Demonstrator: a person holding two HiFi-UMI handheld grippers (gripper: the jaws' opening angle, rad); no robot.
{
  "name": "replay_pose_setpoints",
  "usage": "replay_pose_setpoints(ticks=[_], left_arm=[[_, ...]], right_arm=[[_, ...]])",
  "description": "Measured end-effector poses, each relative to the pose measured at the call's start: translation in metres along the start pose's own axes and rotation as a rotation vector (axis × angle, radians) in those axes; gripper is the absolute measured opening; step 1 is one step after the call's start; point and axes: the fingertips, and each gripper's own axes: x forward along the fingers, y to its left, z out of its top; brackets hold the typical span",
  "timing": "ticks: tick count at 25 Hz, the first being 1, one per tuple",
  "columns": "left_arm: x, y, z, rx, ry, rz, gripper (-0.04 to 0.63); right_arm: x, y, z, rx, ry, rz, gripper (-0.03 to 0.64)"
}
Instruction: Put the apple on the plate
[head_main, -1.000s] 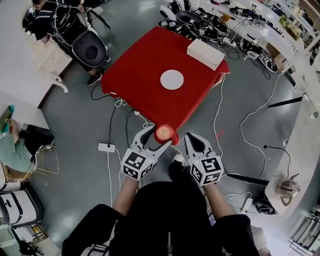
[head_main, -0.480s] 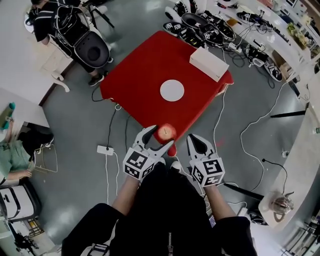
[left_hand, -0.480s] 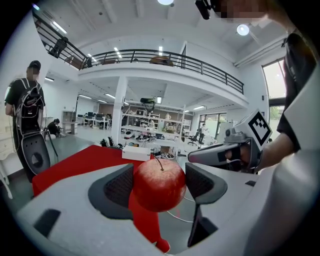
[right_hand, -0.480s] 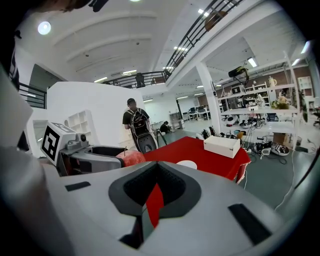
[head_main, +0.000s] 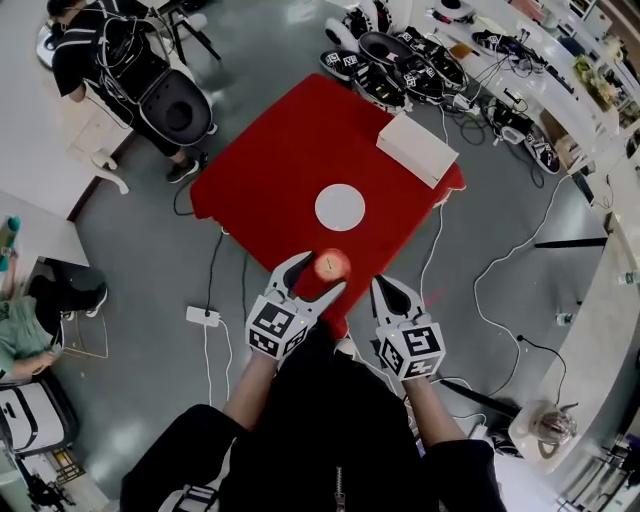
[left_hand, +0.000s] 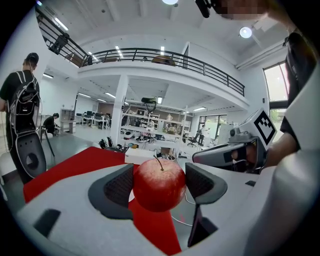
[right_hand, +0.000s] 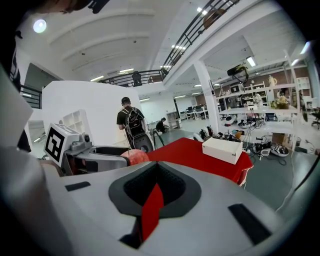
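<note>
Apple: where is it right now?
Head view, centre: the apple is clamped in the left gripper, seen against the near corner of the red table, short of the white plate.

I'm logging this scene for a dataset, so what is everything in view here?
apple: one, red, between the left gripper's fingers, over the table's near corner
plate: one, white, middle of the table, empty
box: one, white, near the table's right corner
table: one, red cloth
power strip: one, white, grey floor left of the table
gear heap: black and white, floor beyond the table
standing person: one, dark clothes, far left
second person: one, green top, left edge
left gripper: one, grey, holding the apple
right gripper: one, grey, fingers together, empty
</note>
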Motion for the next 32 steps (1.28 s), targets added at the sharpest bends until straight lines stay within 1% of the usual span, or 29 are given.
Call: replay_pose_setpoints(ticks=[8,12,17,21,28,32], left_arm=[[0.048,0.061,0.024,0.023,-0.009,-0.039,0.321],[0.067,0.082,0.028,0.032,-0.004,-0.054,0.321],[0.086,0.101,0.032,0.039,-0.008,-0.068,0.321],[0.106,0.113,0.032,0.061,-0.029,-0.072,0.321],[0.135,0.135,0.017,0.050,-0.040,-0.069,0.321],[0.148,0.146,0.011,0.062,-0.042,-0.077,0.321]], right_arm=[[0.061,-0.026,0.032,0.010,0.004,-0.036,0.011],[0.082,-0.034,0.040,0.023,0.003,-0.054,0.011],[0.099,-0.040,0.042,0.035,0.022,-0.068,0.011],[0.109,-0.044,0.037,0.046,0.051,-0.075,0.011],[0.127,-0.048,0.025,0.084,0.098,-0.079,0.011],[0.138,-0.051,0.024,0.090,0.106,-0.093,0.011]])
